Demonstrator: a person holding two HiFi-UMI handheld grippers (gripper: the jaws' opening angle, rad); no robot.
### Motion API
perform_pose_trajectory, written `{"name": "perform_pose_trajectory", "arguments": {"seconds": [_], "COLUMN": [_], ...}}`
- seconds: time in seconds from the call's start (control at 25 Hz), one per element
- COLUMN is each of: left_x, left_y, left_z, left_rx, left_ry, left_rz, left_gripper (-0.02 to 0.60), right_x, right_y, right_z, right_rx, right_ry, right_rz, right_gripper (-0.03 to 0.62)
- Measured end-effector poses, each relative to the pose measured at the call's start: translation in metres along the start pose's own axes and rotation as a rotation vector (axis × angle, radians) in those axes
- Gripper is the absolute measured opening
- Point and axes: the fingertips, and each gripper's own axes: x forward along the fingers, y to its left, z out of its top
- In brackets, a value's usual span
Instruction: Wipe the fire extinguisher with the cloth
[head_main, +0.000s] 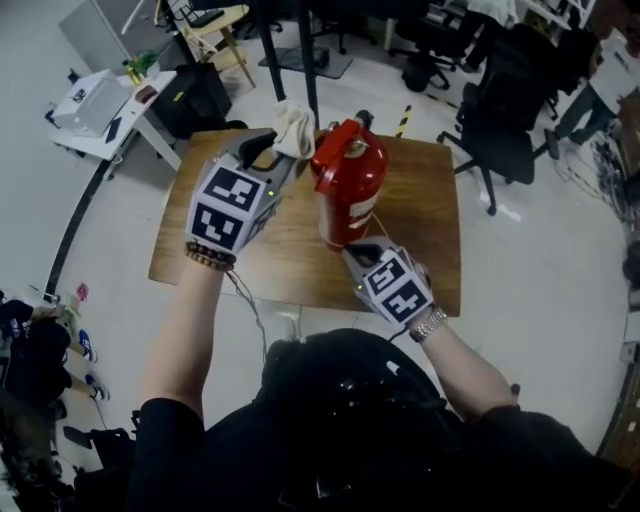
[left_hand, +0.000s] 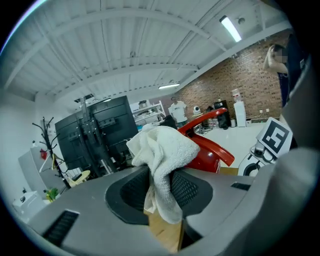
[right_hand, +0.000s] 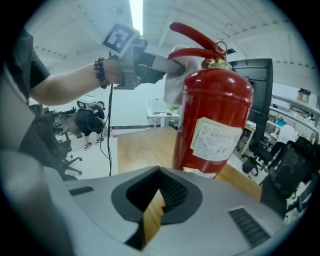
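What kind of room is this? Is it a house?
Probably an office or workshop, not a house: black swivel chairs stand around, a white desk holds equipment, and dark monitors stand behind.

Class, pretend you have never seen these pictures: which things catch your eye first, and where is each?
The red metal fire extinguisher stands upright near the middle of the brown wooden table. Up by its handle, the left gripper pinches a crumpled white towelling cloth. The right gripper, shut and empty, sits low by the cylinder's base.
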Motion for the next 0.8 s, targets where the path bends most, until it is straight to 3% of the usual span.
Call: {"name": "perform_pose_trajectory", "arguments": {"seconds": [0.4,0.8], "left_x": [0.035,0.058], "left_y": [-0.007,-0.009], "left_z": [-0.005,-0.025], "left_rx": [0.128,0.132], "left_ry": [-0.050,-0.043], "left_rz": [-0.296,-0.437], "left_gripper": [0.107,0.104], "right_x": [0.033,0.038], "right_y": [-0.001,0.006], "right_z": [0.015,0.016], "right_rx": [0.176,0.297], "right_ry": [0.068,0.092], "right_rz": [-0.189,-0.328], "right_gripper": [0.015,0.015]}}
